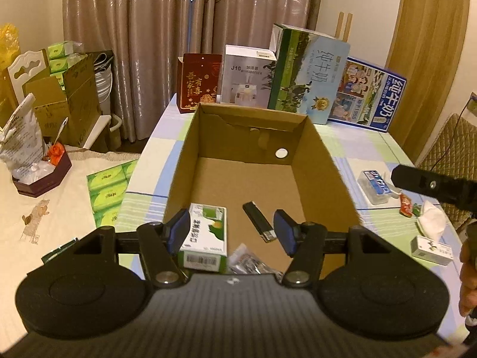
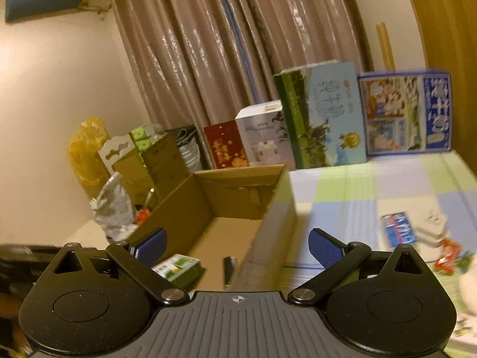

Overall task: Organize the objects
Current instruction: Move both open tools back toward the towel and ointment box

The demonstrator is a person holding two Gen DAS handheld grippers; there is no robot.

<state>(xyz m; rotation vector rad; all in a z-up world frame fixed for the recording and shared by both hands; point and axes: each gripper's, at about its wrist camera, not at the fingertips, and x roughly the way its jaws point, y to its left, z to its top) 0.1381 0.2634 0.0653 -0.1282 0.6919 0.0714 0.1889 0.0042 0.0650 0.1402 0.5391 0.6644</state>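
An open cardboard box (image 1: 322, 161) stands on the checked tablecloth. On its floor lie a green-and-white carton (image 1: 208, 232), a black lighter (image 1: 257, 220) and a crinkled silver packet (image 1: 247, 264). My left gripper (image 1: 232, 232) hovers over the box's near end, open, with nothing pressed between its blue pads; the carton lies just below and beside the left pad. My right gripper (image 2: 237, 249) is open wide and empty, straddling the box's right wall (image 2: 268, 232) from above. The carton (image 2: 179, 268) and lighter (image 2: 229, 270) show between its fingers, blurred.
Right of the box lie a blue-and-white pack (image 1: 376, 186), red wrappers (image 1: 407, 204), a white tissue (image 1: 432, 223) and a small green-white carton (image 1: 430, 249). Tall cartons (image 1: 307, 74) line the table's far edge. Green tissue packs (image 1: 108, 191) sit on a table at left.
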